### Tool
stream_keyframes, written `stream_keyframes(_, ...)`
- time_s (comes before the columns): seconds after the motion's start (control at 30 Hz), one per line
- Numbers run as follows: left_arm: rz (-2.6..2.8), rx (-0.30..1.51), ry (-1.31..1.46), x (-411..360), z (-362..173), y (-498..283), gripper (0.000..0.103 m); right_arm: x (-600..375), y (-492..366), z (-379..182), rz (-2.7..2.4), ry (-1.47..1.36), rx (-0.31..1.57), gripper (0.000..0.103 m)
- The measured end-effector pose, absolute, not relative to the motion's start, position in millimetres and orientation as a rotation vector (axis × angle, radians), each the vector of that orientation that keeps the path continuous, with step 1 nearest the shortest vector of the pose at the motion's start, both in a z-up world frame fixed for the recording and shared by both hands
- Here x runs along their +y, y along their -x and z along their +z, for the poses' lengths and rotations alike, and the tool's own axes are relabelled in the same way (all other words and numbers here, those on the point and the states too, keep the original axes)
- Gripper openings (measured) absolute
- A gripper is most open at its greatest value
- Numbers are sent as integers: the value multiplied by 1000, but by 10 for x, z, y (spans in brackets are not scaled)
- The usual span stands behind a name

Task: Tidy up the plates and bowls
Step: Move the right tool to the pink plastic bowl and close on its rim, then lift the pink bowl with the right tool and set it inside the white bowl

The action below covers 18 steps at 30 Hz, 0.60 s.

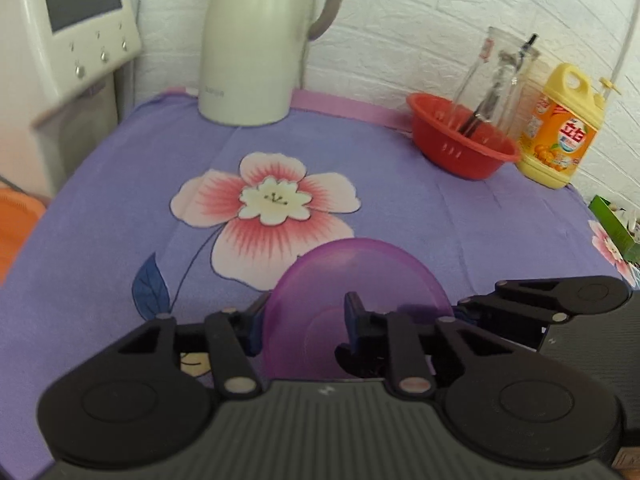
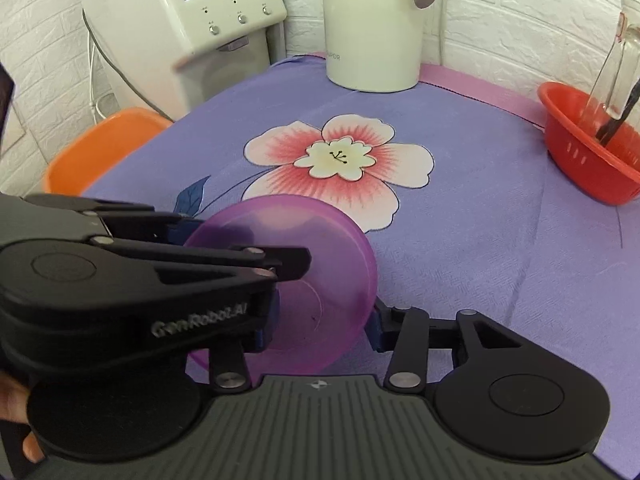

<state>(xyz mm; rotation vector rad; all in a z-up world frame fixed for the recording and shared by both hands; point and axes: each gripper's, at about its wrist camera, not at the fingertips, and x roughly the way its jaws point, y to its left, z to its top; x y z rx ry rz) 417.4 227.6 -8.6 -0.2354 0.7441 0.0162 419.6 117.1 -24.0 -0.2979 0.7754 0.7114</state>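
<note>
A translucent purple bowl (image 1: 352, 268) (image 2: 320, 240) is tipped on its side just above the purple flowered cloth (image 1: 440, 220). My left gripper (image 1: 306, 316) is shut on its rim wall, one finger inside the bowl and one outside. Seen from the right wrist, the left gripper (image 2: 240, 246) comes in from the left. My right gripper (image 2: 322, 328) spans the bowl lower down, and its blue pads press on both sides. One right finger (image 1: 520, 300) shows at the right of the left wrist view. A hand (image 2: 12, 400) holds the left gripper's handle.
A white kettle (image 1: 248, 40) stands at the back. To the right are a red basket (image 1: 464, 148) with a glass jar (image 1: 500, 76), and a yellow detergent bottle (image 1: 560, 128). A white appliance (image 1: 68, 20) and an orange basin (image 2: 100, 140) are on the left.
</note>
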Motion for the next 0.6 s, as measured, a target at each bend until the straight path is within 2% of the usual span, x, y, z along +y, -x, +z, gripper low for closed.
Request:
stream_keyframes(0.33, -19, 703, 268, 2005, 336, -3689, 21, 849, -3781, 151, 700, 258, 744, 78)
stream_keyframes(0.6, -119, 668, 318, 1376, 530, -3100, 22, 393, -3194, 342, 670, 297, 762, 78)
